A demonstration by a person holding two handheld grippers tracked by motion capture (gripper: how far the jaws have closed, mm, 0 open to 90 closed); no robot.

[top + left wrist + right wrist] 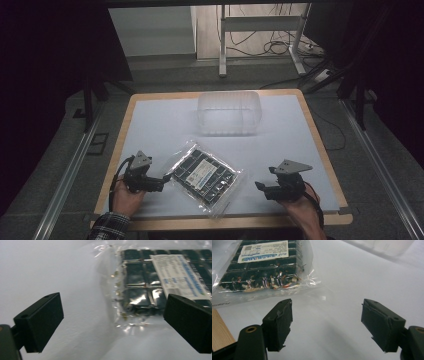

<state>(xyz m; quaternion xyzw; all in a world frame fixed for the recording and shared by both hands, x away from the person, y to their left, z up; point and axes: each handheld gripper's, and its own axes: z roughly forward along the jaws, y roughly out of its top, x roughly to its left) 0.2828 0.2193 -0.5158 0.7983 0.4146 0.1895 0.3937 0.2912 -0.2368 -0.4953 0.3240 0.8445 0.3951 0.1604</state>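
A clear plastic bag (pixel 205 176) holding a black gridded tray with a white label lies flat on the white table near the front edge. My left gripper (pixel 165 180) stands open just left of the bag, its jaws wide either side of the bag's crinkled edge (pixel 120 315) without pressing on it. My right gripper (pixel 261 187) is open a little to the right of the bag (pixel 262 267), its jaws over bare table with nothing between them. In the left gripper view my own gripper (pixel 112 322) faces the label (pixel 178 272).
A clear plastic tub (pixel 229 112) stands at the back middle of the white table top (pixel 290 145). The wooden rim (pixel 320 145) frames the table. A desk frame and cables are on the floor beyond.
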